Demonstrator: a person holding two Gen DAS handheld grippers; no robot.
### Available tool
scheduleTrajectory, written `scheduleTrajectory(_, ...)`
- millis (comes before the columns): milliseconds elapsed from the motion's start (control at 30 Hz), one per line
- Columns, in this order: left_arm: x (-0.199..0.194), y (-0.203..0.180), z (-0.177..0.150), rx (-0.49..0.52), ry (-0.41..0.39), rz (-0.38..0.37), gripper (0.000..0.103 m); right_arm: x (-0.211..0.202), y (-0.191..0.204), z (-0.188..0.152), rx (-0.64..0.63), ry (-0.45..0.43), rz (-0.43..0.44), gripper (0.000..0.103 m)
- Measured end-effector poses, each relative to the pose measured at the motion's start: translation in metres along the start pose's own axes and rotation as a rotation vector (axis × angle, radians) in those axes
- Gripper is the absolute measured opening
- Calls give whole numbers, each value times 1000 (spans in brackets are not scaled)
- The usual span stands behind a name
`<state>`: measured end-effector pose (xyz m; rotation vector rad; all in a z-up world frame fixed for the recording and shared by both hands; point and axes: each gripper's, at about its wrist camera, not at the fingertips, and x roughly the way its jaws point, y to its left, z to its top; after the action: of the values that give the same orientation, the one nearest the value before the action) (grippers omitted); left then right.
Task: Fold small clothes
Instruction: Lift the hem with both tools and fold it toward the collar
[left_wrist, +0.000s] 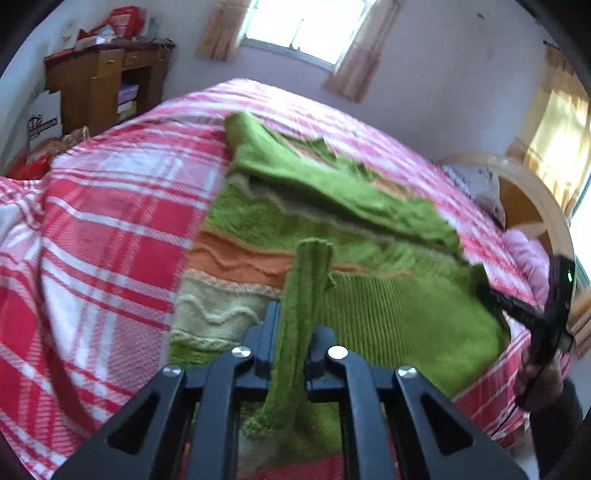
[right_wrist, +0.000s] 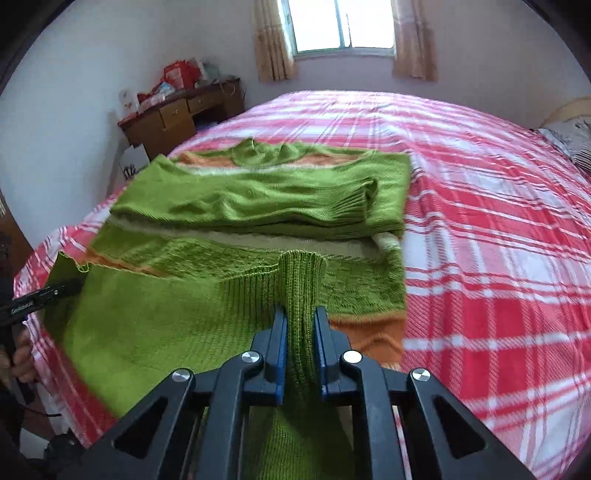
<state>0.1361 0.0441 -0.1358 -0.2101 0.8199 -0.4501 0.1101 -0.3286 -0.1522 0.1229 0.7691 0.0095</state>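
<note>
We see the green sweater (right_wrist: 258, 206) lying near the bed's (right_wrist: 480, 221) left edge, wide bare plaid to its right; left gripper (left_wrist: 295, 332) and right gripper (right_wrist: 300, 332), jaws pinching its ribbed hem.

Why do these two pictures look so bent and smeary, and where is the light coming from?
Both views are fisheye, so the red-and-white plaid bedspread bulges like a dome and the corners go black. Left wrist view: tilted and motion-blurred, with the green knitted sweater smeared and the window blown out white. Right wrist view: sharper at the sweater, blurred along the plaid's right edge; daylight enters through the curtained window.
</note>
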Motion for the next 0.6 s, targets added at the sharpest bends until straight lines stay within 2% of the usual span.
scheduleTrajectory(200,-25,-9,20,3,-93,40,6,-51,2,3,44,-126,-17,13)
scheduleTrajectory(333,-34,-16,36,4,-146,72,6,-70,13,15,20,-199,-63,12)
scheduleTrajectory(600,-19,-21,69,4,-176,155,6,-78,28,39,-25,-292,-167,12)
